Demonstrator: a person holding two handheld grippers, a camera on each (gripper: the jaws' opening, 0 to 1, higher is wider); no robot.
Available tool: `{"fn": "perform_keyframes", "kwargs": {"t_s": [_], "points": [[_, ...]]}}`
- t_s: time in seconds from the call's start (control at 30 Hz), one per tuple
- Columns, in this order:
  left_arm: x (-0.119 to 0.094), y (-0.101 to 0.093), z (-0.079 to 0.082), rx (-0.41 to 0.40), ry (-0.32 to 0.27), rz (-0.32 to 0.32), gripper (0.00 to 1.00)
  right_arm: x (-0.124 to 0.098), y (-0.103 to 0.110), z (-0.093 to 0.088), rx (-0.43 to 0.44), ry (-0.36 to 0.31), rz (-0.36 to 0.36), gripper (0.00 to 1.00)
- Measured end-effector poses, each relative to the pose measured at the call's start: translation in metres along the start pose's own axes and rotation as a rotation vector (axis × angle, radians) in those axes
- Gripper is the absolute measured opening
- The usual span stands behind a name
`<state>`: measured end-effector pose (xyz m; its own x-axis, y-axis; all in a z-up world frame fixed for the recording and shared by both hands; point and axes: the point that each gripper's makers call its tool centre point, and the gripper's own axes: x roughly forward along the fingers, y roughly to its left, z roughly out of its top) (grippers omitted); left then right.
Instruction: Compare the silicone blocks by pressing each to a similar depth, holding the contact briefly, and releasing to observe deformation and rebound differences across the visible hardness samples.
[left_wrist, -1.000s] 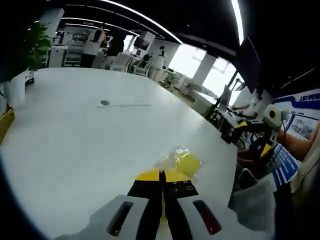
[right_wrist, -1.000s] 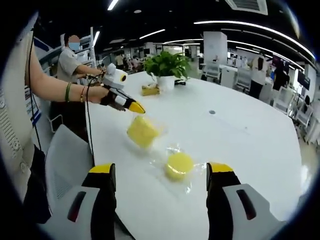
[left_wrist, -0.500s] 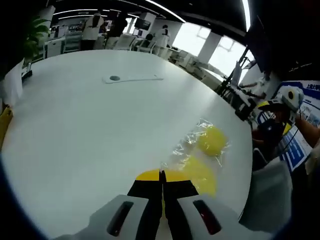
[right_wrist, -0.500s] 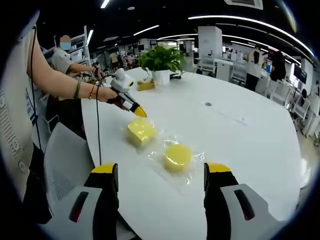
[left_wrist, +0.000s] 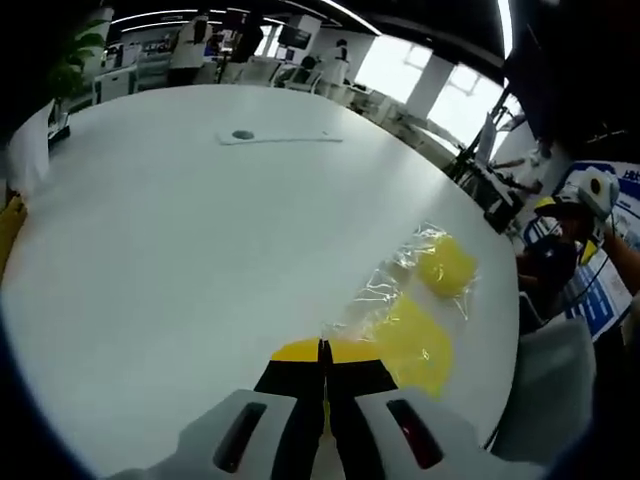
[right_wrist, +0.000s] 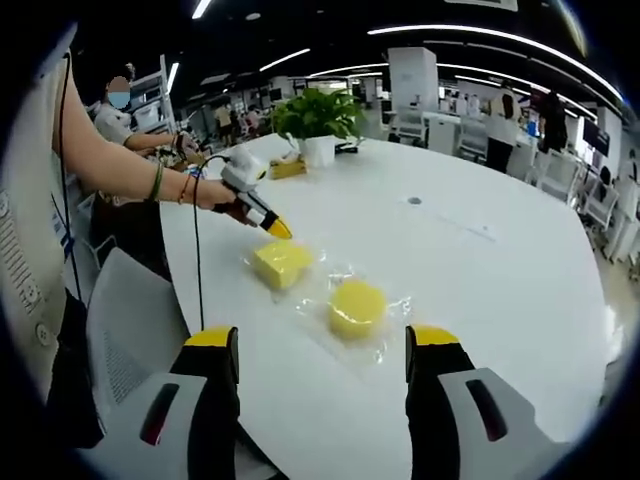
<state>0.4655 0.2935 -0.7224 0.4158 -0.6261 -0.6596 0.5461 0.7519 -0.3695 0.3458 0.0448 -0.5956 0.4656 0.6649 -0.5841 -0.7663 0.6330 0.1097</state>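
Square block (left_wrist: 412, 340) just past closed left gripper (left_wrist: 322, 352) – apart

The left gripper (left_wrist: 322, 362) has its fingers pressed together, while the right gripper (right_wrist: 322, 350) fingers stand wide apart.

square block (right_wrist: 281, 264) yellow; round block (right_wrist: 357, 307) yellow; table (right_wrist: 520, 300) white; plant (right_wrist: 318, 112) green

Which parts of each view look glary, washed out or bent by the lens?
Left gripper view: bright windows blow out, and the white round table bulges. Right gripper view: ceiling light strips curve, and clear plastic wrap glints around the round yellow silicone block; the square yellow silicone block stays sharp.
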Motion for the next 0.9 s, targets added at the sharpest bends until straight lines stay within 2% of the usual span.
{"fn": "perform_keyframes", "kwargs": {"t_s": [0.23,0.33,0.43,0.57,0.7,0.9], "points": [[-0.001,0.000,0.002,0.003,-0.022,-0.005,0.00,0.002,0.001,0.002,0.000,-0.010,0.003,0.62],[-0.002,0.000,0.002,0.037,-0.034,0.017,0.00,0.002,0.001,0.003,-0.002,-0.017,0.002,0.62],[-0.007,0.005,0.004,0.067,-0.047,0.063,0.06,0.001,0.000,0.002,0.000,-0.018,-0.001,0.62],[-0.020,0.011,0.008,0.071,-0.084,0.111,0.19,-0.002,-0.001,0.003,0.004,-0.031,-0.007,0.62],[-0.037,0.011,0.012,0.067,-0.124,0.157,0.27,-0.005,0.003,0.004,0.004,-0.044,-0.001,0.61],[-0.071,-0.009,0.021,0.074,-0.234,0.185,0.35,-0.009,0.009,0.010,0.009,-0.085,0.017,0.61]]}}
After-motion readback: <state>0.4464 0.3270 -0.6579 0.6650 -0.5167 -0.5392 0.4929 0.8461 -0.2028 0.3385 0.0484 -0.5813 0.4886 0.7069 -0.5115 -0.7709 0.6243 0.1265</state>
